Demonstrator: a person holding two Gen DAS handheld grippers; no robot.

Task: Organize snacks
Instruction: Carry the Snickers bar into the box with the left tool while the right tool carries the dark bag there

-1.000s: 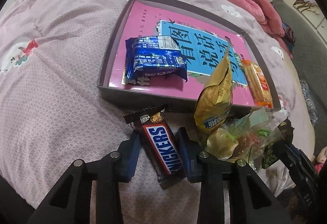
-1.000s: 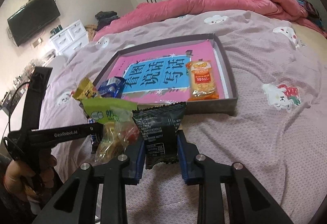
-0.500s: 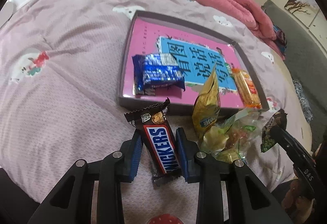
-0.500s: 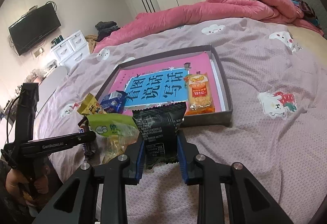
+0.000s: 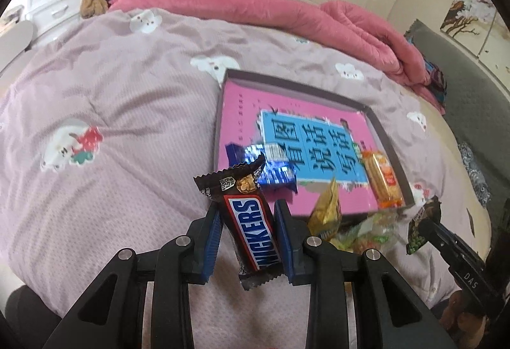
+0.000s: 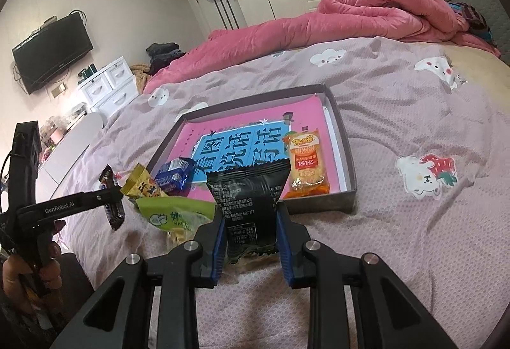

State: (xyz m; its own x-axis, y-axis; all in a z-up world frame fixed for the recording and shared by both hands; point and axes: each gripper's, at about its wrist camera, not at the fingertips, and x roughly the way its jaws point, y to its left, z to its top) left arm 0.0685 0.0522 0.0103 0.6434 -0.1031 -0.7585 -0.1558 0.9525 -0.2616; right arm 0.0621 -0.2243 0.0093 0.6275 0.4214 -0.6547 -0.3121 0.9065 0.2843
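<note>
My left gripper [image 5: 248, 215] is shut on a Snickers bar [image 5: 251, 228] and holds it above the bed, short of the tray's near left corner. My right gripper [image 6: 251, 221] is shut on a black snack packet [image 6: 250, 199], also lifted, in front of the tray's near wall. The grey tray [image 6: 346, 154] with a pink and blue lining holds a blue biscuit pack [image 6: 173, 178] at its near left and an orange cracker pack [image 6: 306, 167] at its near right. A yellow packet [image 5: 328, 208] and a green-topped candy bag [image 6: 175, 215] lie on the bed before the tray.
The bed has a mauve cover with cartoon prints [image 6: 424, 173]. A rolled pink quilt [image 6: 366, 11] lies behind the tray. White drawers [image 6: 111, 87] and a wall TV [image 6: 52, 52] stand to the left, white wardrobes at the back.
Both grippers have risen and pulled back from the tray, each still holding its snack. The Snickers bar now hangs clear of the bed.
</note>
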